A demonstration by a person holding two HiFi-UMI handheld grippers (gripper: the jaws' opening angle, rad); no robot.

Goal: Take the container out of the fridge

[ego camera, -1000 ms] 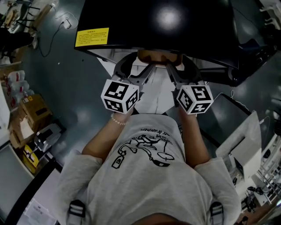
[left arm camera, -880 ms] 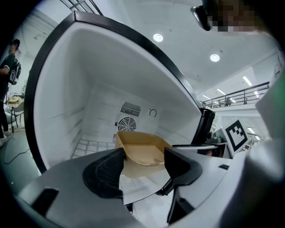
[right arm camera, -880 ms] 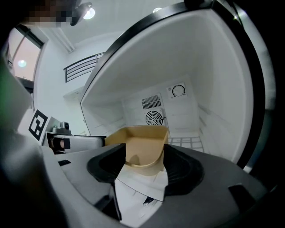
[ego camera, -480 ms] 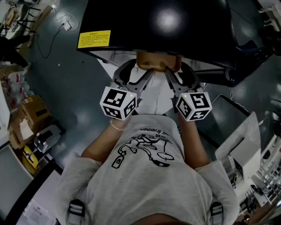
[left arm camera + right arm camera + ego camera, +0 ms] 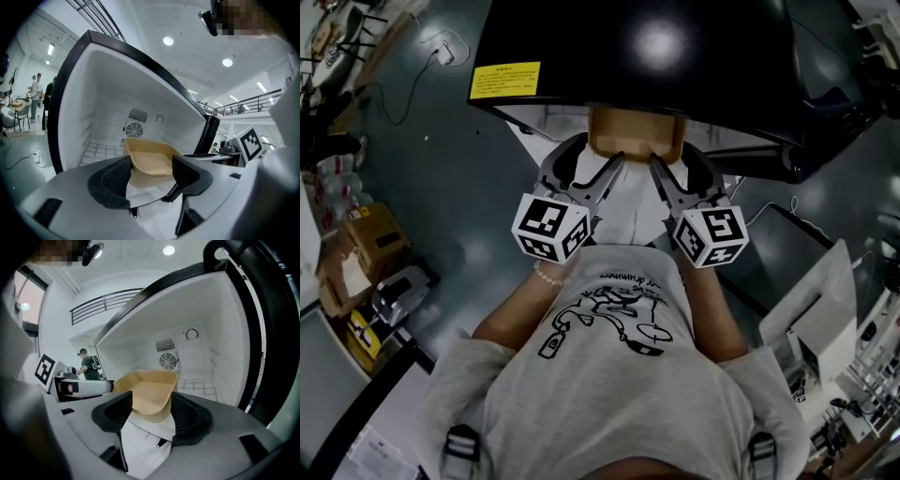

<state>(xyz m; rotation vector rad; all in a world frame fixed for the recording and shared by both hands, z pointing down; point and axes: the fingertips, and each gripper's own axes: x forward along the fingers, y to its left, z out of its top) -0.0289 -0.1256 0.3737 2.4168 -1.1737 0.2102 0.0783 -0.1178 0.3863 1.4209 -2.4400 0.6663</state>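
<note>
Tan container [image 5: 636,133] sits pinched between both sets of jaws: left gripper [image 5: 150,166] clamps one near corner, right gripper [image 5: 151,408] the other. It's poking out of the black fridge [image 5: 637,47].

**Container** [image 5: 636,132]: plain tan, unpatterned.
**Fridge** [image 5: 581,47]: glossy black shell and white interior, with a yellow label [image 5: 504,80] in dark print.
**Left gripper** [image 5: 586,164] and **right gripper** [image 5: 684,169]: pale grey bodies and black fingers [image 5: 111,180]. Each carries a white cube [image 5: 550,228] patterned with black square markers.
**Person's T-shirt** [image 5: 609,403]: heather grey with a black line drawing.
**Floor** [image 5: 441,187]: dark blue-grey.
</note>
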